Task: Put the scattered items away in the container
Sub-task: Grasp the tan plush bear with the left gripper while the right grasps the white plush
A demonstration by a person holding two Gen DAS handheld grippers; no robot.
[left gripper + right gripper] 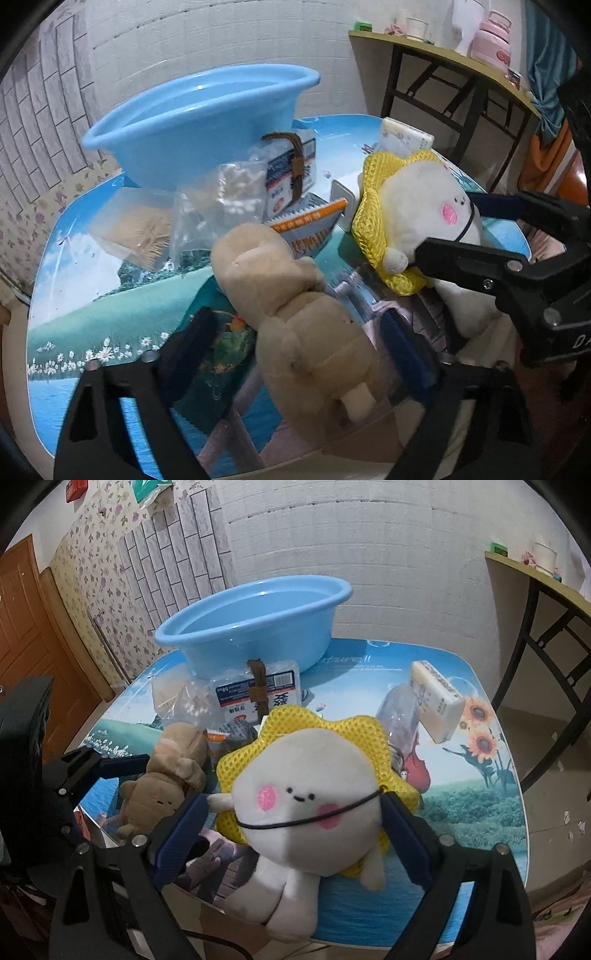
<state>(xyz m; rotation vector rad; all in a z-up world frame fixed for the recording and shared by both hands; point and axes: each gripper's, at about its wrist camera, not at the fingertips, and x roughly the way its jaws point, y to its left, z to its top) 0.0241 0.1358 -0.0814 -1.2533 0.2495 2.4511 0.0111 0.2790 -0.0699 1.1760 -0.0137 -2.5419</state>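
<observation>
A light blue basin (192, 122) (255, 616) stands at the back of the picture-printed table (74, 295). My left gripper (299, 343) straddles a tan plush toy (306, 325) (162, 779); its jaws stand wide apart and do not clearly press the toy. My right gripper (291, 819) (476, 229) has its blue pads (181, 830) against both sides of a white plush with a yellow mesh frill (306, 797) (417, 206). Packets of cotton swabs (236, 192) (258, 690), toothpicks (136, 229) and an orange booklet (314, 229) lie in front of the basin.
A tissue pack (436, 705) (402, 136) leans on a clear bottle (402, 709) at the table's right. A side table (443, 55) with a pink flask (493, 37) and cup stands at the right. Tiled wall behind; a wooden door (26, 638) at the left.
</observation>
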